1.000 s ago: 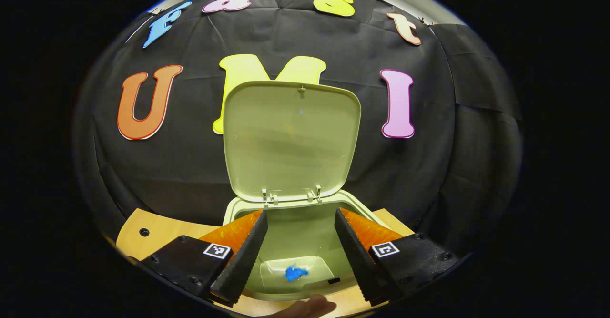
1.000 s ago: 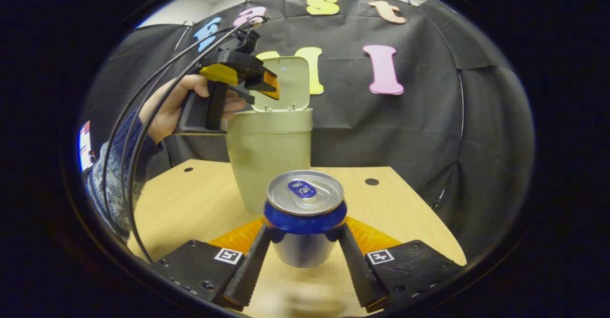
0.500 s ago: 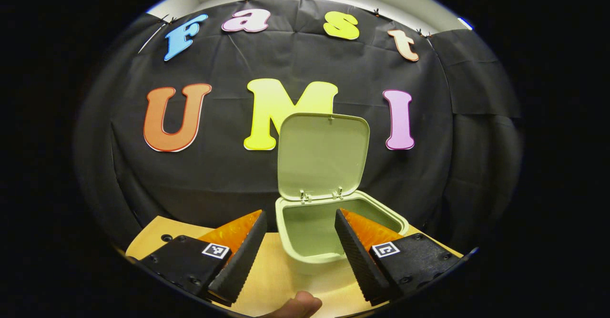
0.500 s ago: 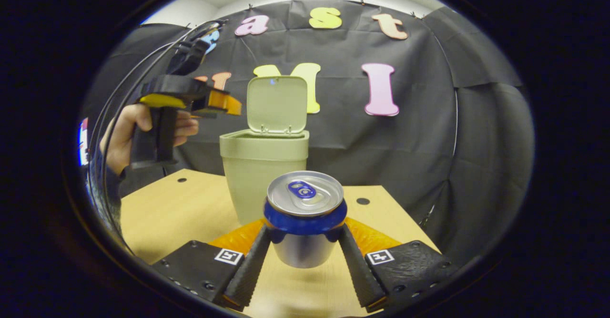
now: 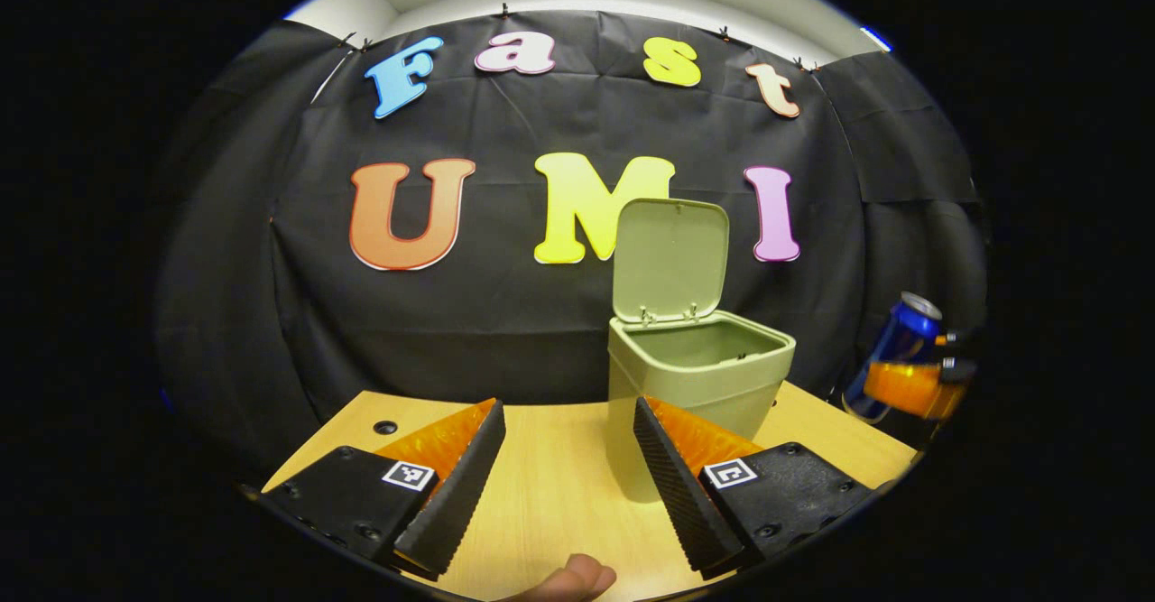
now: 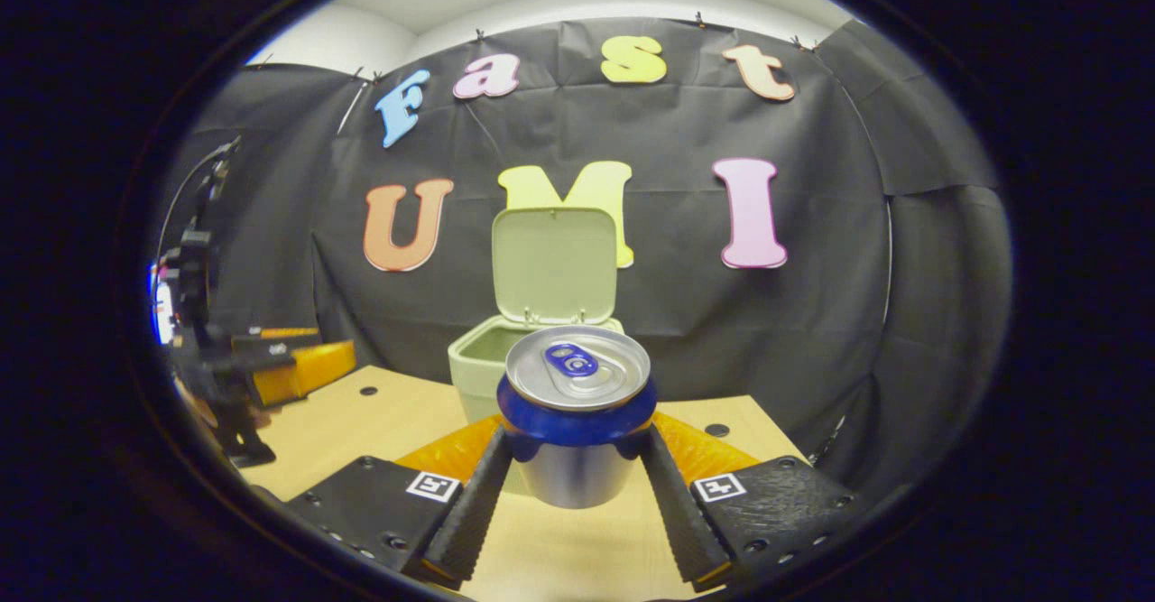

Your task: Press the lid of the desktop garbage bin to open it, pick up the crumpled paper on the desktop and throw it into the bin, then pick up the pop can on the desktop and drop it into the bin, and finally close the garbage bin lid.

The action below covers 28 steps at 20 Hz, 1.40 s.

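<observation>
Fingers of the right gripper [image 6: 572, 494] pinch the pop can [image 6: 577, 421] upright above the desk [image 6: 379, 412], in front of the bin [image 6: 478, 363] with its lid [image 6: 554, 263] raised, while the left gripper [image 5: 568, 485] is spread, holding nothing, near the bin.

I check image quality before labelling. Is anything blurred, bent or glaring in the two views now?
Left gripper view: sharp, the table edge bows from the fisheye. Right gripper view: the pop can top shines softly, no harsh glare; the bin behind is clear.
</observation>
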### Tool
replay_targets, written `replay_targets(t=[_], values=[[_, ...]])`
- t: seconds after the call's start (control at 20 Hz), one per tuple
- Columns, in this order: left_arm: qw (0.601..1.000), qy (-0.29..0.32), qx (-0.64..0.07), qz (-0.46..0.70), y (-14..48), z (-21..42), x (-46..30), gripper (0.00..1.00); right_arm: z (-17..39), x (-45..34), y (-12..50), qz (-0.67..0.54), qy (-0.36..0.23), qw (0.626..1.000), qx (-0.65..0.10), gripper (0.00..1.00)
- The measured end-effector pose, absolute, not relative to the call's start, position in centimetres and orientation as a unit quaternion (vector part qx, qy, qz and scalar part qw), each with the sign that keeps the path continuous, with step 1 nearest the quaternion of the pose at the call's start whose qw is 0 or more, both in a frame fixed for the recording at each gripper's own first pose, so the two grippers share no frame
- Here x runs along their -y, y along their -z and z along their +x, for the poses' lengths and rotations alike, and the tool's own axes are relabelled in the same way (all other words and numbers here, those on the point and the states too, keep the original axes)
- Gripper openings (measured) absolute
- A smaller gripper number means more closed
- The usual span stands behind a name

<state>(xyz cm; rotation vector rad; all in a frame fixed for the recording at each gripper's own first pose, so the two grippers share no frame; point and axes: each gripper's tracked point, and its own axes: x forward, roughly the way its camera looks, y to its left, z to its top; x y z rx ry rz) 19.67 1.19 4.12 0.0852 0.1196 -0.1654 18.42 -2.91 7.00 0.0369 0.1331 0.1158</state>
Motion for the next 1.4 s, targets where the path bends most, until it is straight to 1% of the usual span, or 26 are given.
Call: replay_targets(t=[0.15, 0.25, 0.3, 0.4, 0.45, 0.5, 0.55, 0.6, 0.7, 0.8, 0.9, 1.05, 1.35, 1.4], values=[[0.995, 0.066, -0.05, 0.047, -3.5, 17.7, -3.7, 0.93, 21.3, 1.7, -10.4, 0.016, -0.061, 0.997, -0.048, 0.79], [0.996, 0.051, -0.048, 0.046, -2.9, 16.8, -5.5, 0.92, 23.4, 1.2, -11.7, 0.008, -0.057, 0.997, -0.048, 0.78], [0.997, 0.051, -0.051, 0.04, -2.5, 16.3, -5.8, 0.93, 24.5, 0.8, -12.2, 0.009, -0.06, 0.997, -0.048, 0.77], [0.997, 0.051, -0.053, 0.032, -1.8, 15.2, -6.2, 0.93, 27.0, -0.6, -13.2, 0.015, -0.076, 0.996, -0.045, 0.79], [0.997, 0.049, -0.051, 0.032, -1.5, 14.9, -6.5, 0.93, 28.3, -1.1, -13.3, 0.019, -0.081, 0.995, -0.051, 0.8], [0.998, 0.041, -0.046, 0.034, -1.3, 14.5, -7.2, 0.93, 29.7, -1.2, -13.3, 0.018, -0.079, 0.995, -0.058, 0.79], [0.998, 0.033, -0.045, 0.035, -1.1, 14.4, -7.8, 0.93, 31.3, -1.3, -13.1, 0.015, -0.072, 0.995, -0.067, 0.8], [0.998, 0.031, -0.043, 0.035, -0.6, 14.2, -7.8, 0.93, 32.8, -1.5, -12.8, 0.01, -0.069, 0.995, -0.075, 0.79], [0.998, 0.024, -0.044, 0.031, 0.0, 13.5, -8.3, 0.93, 35.7, -1.8, -11.5, -0.006, -0.059, 0.994, -0.091, 0.8], [0.999, 0.015, -0.039, 0.025, 0.3, 13.2, -8.8, 0.93, 37.6, -1.9, -9.5, -0.02, -0.051, 0.992, -0.11, 0.79], [0.999, 0.013, -0.044, 0.021, 0.9, 13.0, -9.0, 0.93, 38.3, -2.3, -7.7, -0.019, -0.057, 0.989, -0.132, 0.79], [0.998, 0.011, -0.05, 0.024, 1.4, 13.0, -9.5, 0.93, 38.6, -2.7, -6.9, 0.003, -0.064, 0.986, -0.152, 0.8], [0.998, 0.014, -0.063, 0.015, 2.3, 13.5, -9.3, 0.93, 37.6, -2.9, -8.7, -0.016, -0.068, 0.989, -0.129, 0.82], [0.998, 0.016, -0.064, 0.016, 2.5, 13.4, -9.2, 0.93, 37.5, -2.9, -9.2, -0.02, -0.067, 0.99, -0.122, 0.92]])
